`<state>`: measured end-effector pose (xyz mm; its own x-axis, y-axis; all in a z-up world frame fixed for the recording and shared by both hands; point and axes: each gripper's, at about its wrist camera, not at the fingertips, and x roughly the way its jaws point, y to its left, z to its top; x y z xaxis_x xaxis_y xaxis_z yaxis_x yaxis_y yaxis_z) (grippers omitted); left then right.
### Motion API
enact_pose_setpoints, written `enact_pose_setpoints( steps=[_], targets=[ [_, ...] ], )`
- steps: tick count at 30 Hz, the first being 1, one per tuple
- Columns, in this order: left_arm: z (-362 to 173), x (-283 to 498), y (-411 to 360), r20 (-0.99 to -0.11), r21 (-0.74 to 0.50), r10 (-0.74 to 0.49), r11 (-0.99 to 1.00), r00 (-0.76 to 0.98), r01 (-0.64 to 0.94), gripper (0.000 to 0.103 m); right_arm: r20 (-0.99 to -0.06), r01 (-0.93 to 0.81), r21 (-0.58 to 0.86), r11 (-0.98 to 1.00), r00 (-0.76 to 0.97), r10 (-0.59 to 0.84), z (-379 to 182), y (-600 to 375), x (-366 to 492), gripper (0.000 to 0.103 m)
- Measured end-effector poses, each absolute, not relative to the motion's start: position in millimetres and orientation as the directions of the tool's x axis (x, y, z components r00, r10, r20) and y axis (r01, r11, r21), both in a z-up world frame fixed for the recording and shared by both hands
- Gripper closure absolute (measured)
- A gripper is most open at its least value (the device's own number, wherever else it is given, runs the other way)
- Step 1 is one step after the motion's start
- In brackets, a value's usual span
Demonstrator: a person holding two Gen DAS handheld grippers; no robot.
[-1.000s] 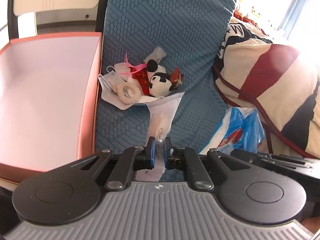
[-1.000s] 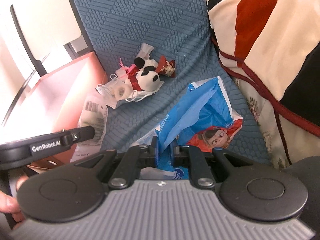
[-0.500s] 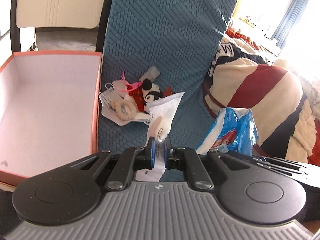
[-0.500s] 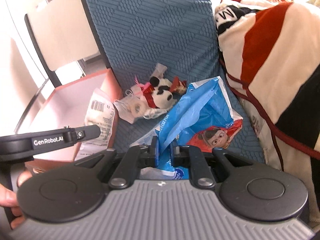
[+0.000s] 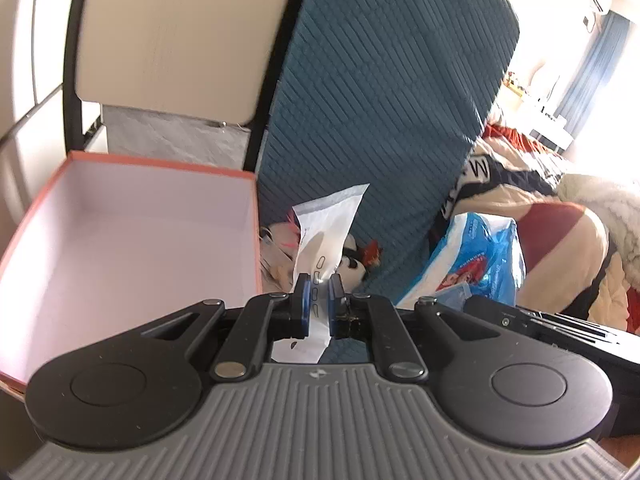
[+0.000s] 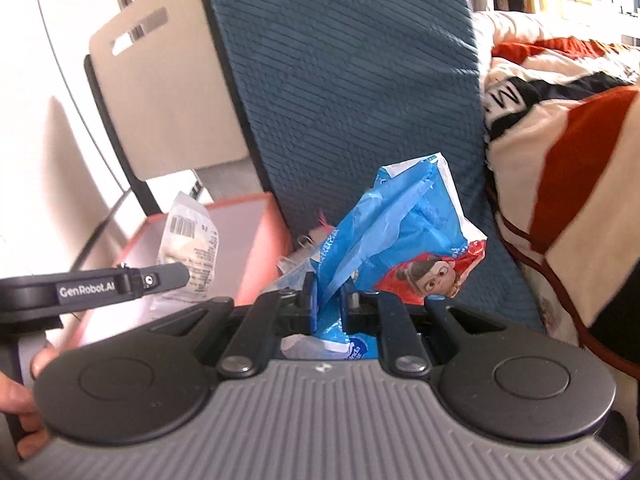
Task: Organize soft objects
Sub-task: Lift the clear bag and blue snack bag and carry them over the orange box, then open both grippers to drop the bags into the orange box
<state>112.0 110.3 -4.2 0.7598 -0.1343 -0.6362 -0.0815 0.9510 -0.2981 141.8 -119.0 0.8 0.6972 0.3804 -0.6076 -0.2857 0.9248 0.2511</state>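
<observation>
The left tongs are clenched on a white pouch, which stands upright out of the blue pads, its long axis running from the grip at frame centre up to a pointed corner tilted toward the upper right. It hangs in the air in front of the blue quilted mattress, just right of the open pink box that fills the left of the frame. Behind the pouch a small heap of plush toys lies on the mattress, mostly hidden.

The right tongs are clenched on a crumpled blue bag with a cartoon face printed on it; the bag rises from the pads and leans toward the upper right, its white-edged top pointing up. A striped blanket fills the right edge. In the lower left of that view a hand holds the other tool.

Compared with a second ago, both packets are lifted higher: the mattress then filled the view beneath them, and the toys lay in plain sight well above the pouch. Now the pouch covers most of the heap, and the box interior shows more fully.
</observation>
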Motion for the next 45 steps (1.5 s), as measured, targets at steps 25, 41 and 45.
enact_pose_setpoints(
  steps=[25,41,45],
  targets=[
    [-36,107,273,-0.736,-0.276,0.008,0.910,0.677,-0.310,0.093,-0.648,-0.542,0.242,0.805,0.528,0.550,-15,51,177,0.089],
    [-101,108,320,-0.815,-0.285,0.016,0.859,0.579,-0.425,0.092,-0.777,-0.550,0.203,0.810,0.413,0.475,-77,112,200,0.087],
    [-102,107,324,-0.826,-0.276,0.026,0.852,0.563,-0.444,0.074,-0.783,-0.550,0.196,0.812,0.411,0.467,-76,114,199,0.079]
  ],
)
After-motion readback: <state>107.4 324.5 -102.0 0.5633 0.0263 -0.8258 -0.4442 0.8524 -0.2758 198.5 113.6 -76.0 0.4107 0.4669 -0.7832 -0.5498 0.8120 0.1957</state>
